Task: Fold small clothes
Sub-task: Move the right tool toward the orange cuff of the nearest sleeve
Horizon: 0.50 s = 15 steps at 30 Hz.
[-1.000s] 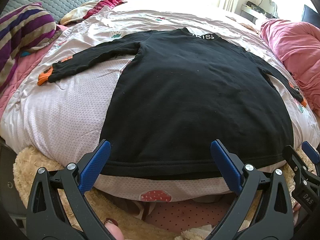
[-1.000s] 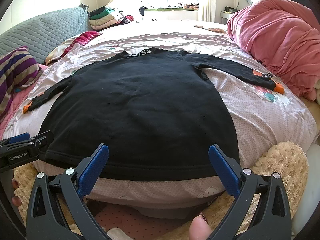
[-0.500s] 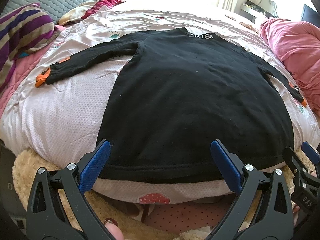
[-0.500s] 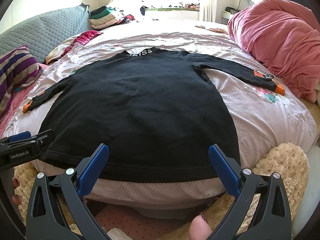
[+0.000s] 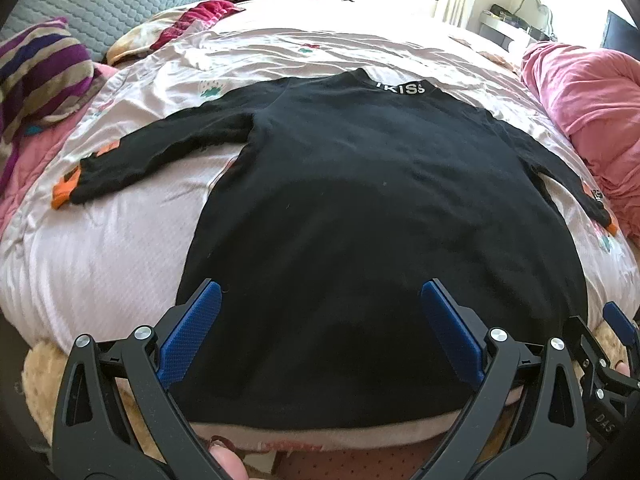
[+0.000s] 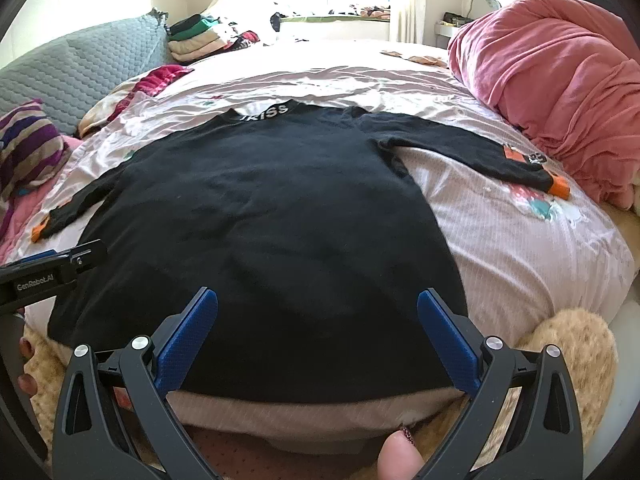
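Black long-sleeved top (image 5: 372,216) lies flat on pink bedspread (image 5: 100,264), collar far, hem at near edge, both sleeves spread out w/ orange cuffs. Left gripper (image 5: 320,320) and right gripper (image 6: 318,322) hover over hem, jaws wide apart, holding nothing. Pink duvet (image 6: 560,80) bunched far right.

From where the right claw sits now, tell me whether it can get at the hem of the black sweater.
Probably yes. The right claw is open and poised over the black sweater near its hem, with nothing lying between them on the bed.
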Available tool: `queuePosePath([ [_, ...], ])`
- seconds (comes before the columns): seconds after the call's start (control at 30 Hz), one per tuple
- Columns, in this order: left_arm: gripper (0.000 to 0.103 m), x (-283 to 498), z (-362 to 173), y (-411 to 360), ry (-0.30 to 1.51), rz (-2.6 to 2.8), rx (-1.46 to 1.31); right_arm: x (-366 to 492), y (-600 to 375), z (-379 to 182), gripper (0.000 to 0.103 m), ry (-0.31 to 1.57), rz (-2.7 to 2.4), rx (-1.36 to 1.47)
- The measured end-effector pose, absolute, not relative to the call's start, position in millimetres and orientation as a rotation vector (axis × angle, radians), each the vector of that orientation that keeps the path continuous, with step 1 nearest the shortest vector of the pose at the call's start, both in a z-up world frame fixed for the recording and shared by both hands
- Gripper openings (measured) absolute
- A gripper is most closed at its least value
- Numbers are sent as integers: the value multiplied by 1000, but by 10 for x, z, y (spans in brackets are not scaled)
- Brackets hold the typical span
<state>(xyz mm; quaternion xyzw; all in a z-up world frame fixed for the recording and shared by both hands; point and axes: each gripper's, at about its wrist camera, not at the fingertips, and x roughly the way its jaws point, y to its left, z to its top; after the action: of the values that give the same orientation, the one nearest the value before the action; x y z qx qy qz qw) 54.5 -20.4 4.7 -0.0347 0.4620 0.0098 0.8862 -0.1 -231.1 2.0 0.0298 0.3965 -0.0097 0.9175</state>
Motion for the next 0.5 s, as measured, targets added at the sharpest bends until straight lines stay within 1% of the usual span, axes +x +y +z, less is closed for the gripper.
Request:
queuePosePath([
  [0.3, 94, 859, 85, -337, 946, 15, -59, 407, -2418, 129, 99, 770, -43, 38],
  [0.5, 94, 1072, 127, -433, 941, -1, -54, 687, -2468, 156, 99, 770, -45, 36],
])
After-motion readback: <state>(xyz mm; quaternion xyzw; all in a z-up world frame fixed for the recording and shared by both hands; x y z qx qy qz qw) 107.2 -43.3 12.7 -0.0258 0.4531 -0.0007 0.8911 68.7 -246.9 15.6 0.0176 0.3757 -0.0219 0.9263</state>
